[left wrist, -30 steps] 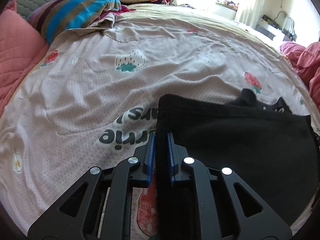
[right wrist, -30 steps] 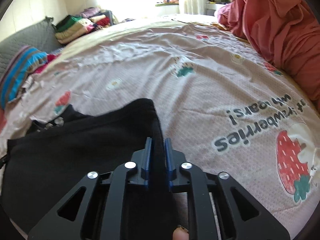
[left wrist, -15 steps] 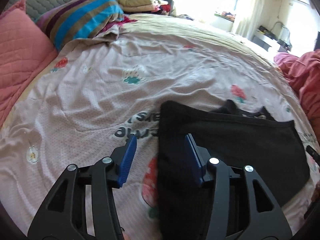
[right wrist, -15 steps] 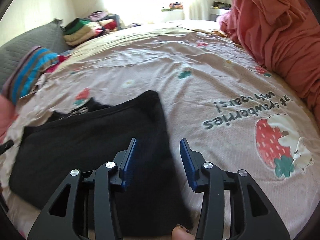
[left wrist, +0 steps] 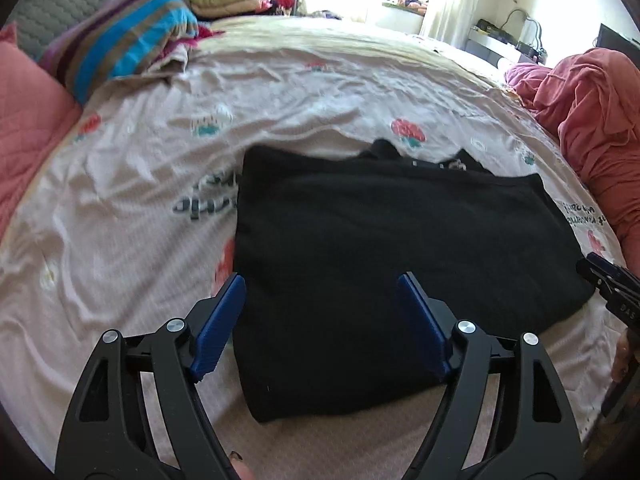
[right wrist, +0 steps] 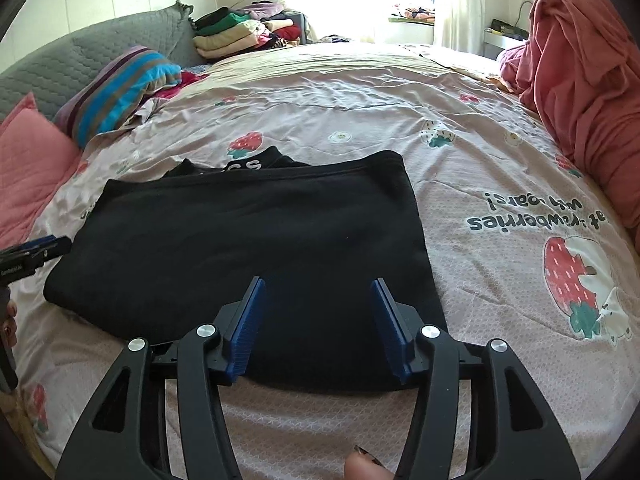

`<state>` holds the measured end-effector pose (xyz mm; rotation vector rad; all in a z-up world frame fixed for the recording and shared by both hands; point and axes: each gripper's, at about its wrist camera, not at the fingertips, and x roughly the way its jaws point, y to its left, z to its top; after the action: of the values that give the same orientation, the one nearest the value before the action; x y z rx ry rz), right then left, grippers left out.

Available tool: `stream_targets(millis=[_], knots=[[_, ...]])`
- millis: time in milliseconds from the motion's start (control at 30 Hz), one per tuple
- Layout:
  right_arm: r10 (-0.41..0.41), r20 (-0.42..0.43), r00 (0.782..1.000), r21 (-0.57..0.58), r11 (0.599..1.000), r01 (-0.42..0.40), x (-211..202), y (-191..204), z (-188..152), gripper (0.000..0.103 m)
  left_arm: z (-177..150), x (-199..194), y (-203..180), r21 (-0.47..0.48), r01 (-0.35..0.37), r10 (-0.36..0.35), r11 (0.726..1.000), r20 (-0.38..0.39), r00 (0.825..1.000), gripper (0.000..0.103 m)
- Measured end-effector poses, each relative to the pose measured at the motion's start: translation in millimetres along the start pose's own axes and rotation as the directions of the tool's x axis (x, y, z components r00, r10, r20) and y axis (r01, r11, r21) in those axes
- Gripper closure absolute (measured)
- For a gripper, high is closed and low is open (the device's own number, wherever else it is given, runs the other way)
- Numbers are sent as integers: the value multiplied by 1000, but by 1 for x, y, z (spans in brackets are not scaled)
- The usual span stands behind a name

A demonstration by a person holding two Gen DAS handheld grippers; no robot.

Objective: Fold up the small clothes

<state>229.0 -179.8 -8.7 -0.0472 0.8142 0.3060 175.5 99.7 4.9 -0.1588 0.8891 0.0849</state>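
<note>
A sunlit bedroom holds a wide bed covered by a wrinkled pale pink sheet printed with strawberries and dark lettering (right wrist: 500, 184). Along the bed's far edge stands a bright window with a white curtain (right wrist: 448, 4). At the far left corner a stack of folded clothes in green, cream and red (right wrist: 240, 32) sits beside a grey quilted headboard cushion (right wrist: 80, 64). Down the left edge lie a pillow striped in blue, brown and purple (left wrist: 124, 48) and a pink quilted pillow (left wrist: 28, 120). A heap of salmon-pink bedding (right wrist: 588, 80) rises along the right edge.

The folded black fabric garment (left wrist: 392, 240) lies flat near the bed's near edge, roughly rectangular, with a band carrying white lettering (right wrist: 244, 166) poking out from beneath its far side.

The left gripper (left wrist: 320, 320), black-framed with blue ribbed pads, hovers above the garment's near left corner; its jaws are opening and stand wide apart, holding nothing, the cloth lying below the gap untouched. The right gripper (right wrist: 318, 322) hangs over the garment's near right corner; its jaws are also opening, moderately apart, gripping nothing. A fingertip with a dark nail (right wrist: 366, 466) shows at the bottom edge of the right wrist view.
</note>
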Motion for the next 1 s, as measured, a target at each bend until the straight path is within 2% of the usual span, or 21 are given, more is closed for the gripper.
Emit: stream_targets(millis=[167, 300, 367, 433, 567, 733, 867, 1000], knots=[[15, -55, 998, 14, 1000, -14, 7, 1, -9, 47, -16, 5, -9, 53, -10, 12, 999, -55, 998, 30], [-6, -116, 993, 40, 999, 10, 15, -5, -19, 44, -26, 13, -7, 37, -8, 12, 999, -108, 994, 30], [12, -142, 990, 80, 997, -1, 19, -10, -24, 43, -29, 13, -6, 32, -6, 9, 999, -118, 993, 30], [29, -140, 990, 109, 994, -14, 19, -14, -28, 43, -33, 14, -5, 23, -4, 7, 1000, -132, 991, 30], [10, -138, 990, 90, 996, 2, 16, -11, -34, 43, -42, 20, -1, -6, 3, -4, 1000, -171, 985, 30], [-9, -131, 991, 80, 997, 19, 10, -7, -35, 43, -43, 14, 6, -62, 32, -42, 998, -171, 984, 30], [9, -93, 996, 78, 997, -2, -2, -4, -35, 31, -44, 5, 7, -72, 33, -44, 997, -151, 988, 29], [25, -70, 997, 93, 995, -19, -13, -3, -34, 26, -45, -2, 6, -65, 29, -38, 997, -139, 990, 28]])
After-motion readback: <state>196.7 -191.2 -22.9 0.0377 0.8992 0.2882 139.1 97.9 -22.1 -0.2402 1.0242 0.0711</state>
